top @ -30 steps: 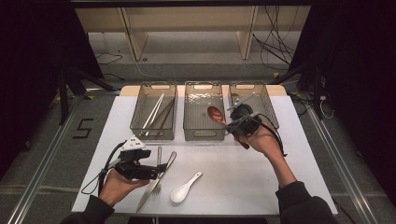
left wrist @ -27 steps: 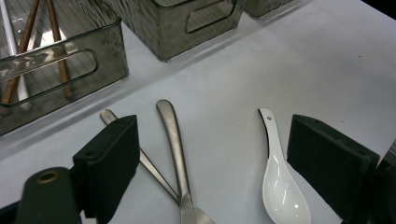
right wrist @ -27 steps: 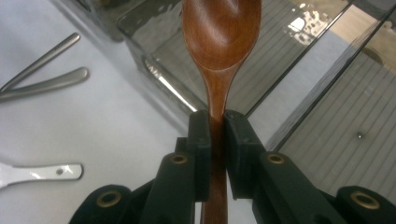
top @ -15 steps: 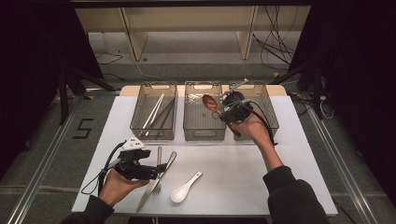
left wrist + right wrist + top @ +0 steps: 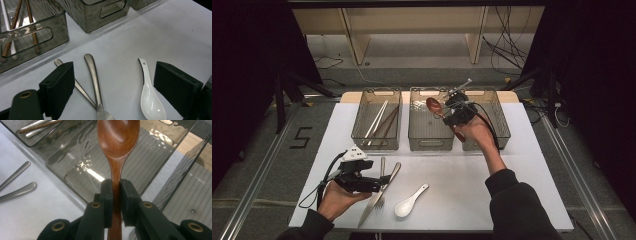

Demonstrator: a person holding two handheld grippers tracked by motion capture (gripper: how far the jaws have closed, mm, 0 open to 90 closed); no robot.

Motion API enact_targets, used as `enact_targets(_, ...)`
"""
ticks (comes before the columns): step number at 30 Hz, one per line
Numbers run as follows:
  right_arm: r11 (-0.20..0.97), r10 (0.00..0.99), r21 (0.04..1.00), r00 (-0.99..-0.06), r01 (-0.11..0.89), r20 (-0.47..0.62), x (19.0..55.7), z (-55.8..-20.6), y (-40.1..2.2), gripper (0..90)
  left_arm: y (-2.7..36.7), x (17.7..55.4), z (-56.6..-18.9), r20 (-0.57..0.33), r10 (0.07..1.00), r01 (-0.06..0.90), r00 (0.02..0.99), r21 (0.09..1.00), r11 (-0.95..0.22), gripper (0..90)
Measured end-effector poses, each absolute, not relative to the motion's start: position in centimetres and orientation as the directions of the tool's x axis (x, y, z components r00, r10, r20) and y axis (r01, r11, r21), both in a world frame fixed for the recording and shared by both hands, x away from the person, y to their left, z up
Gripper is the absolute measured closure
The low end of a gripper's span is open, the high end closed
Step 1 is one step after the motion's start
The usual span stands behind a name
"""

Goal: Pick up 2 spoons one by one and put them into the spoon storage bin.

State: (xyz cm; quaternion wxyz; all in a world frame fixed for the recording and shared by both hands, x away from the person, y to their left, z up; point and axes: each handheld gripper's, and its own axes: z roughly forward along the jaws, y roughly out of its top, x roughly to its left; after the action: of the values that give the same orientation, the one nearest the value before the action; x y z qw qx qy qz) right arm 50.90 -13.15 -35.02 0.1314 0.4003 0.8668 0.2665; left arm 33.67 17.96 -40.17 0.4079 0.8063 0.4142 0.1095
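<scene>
My right gripper (image 5: pixel 447 112) is shut on the handle of a brown wooden spoon (image 5: pixel 433 105), held in the air over the empty middle bin (image 5: pixel 428 145). In the right gripper view the jaws pinch the wooden spoon (image 5: pixel 117 140) at its neck, bowl pointing away, and the right gripper (image 5: pixel 116 195) sits above the middle bin (image 5: pixel 75 162). My left gripper (image 5: pixel 376 186) rests low at the table's near left, open. Between its wide jaws lie two metal handles (image 5: pixel 92 75) and a white ceramic spoon (image 5: pixel 150 97), untouched by the left gripper (image 5: pixel 117 90).
Three clear bins stand in a row at the back. The left bin (image 5: pixel 377 148) holds chopsticks (image 5: pixel 379 120), and the right bin (image 5: pixel 502 135) is partly behind my hand. A knife (image 5: pixel 379 197), a fork (image 5: pixel 382 170) and the white spoon (image 5: pixel 409 204) lie on the white table (image 5: pixel 512 190).
My right gripper has carried the wooden spoon left and toward the back, from over the right bin to over the middle bin. The left gripper has stayed put.
</scene>
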Motion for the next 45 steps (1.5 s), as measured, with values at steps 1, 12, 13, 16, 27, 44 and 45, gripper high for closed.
enact_targets(1, 0.539, 0.763, 0.568, -0.646, 0.622, -0.016, 51.1, -35.0, -13.1, 82.0, 18.0, 33.7, -40.2, -0.161, 0.757, 0.578, 0.634, 0.748, -0.325, 16.5)
enact_targets(12, 0.538, 0.771, 0.549, -0.636, 0.64, -0.014, 53.1, -35.4, -11.8, 82.1, 18.0, 33.6, -40.1, -0.169, 0.758, 0.582, 0.63, 0.75, -0.316, 16.5)
enact_targets(13, 0.539, 0.771, 0.551, -0.636, 0.638, -0.018, 53.3, -35.4, -11.7, 82.0, 18.0, 33.6, -40.2, -0.168, 0.757, 0.581, 0.631, 0.749, -0.319, 16.5)
enact_targets(16, 0.539, 0.772, 0.55, -0.635, 0.638, -0.02, 53.8, -35.5, -11.6, 82.0, 18.0, 33.6, -40.1, -0.172, 0.754, 0.581, 0.634, 0.749, -0.318, 16.5)
enact_targets(27, 0.539, 0.774, 0.54, -0.633, 0.646, -0.014, 54.9, -36.0, -10.3, 81.9, 17.7, 33.6, -40.2, -0.162, 0.746, 0.572, 0.646, 0.749, -0.334, 16.5)
enact_targets(44, 0.526, 0.763, 0.571, -0.646, 0.63, 0.01, 54.3, -35.1, -11.1, 47.8, 17.5, 33.6, -40.4, -0.168, 0.74, 0.58, 0.652, 0.739, -0.343, 16.5)
enact_targets(45, 0.525, 0.759, 0.579, -0.651, 0.624, 0.014, 54.0, -34.9, -11.3, 47.1, 17.5, 33.7, -40.4, -0.167, 0.74, 0.581, 0.651, 0.737, -0.345, 16.5)
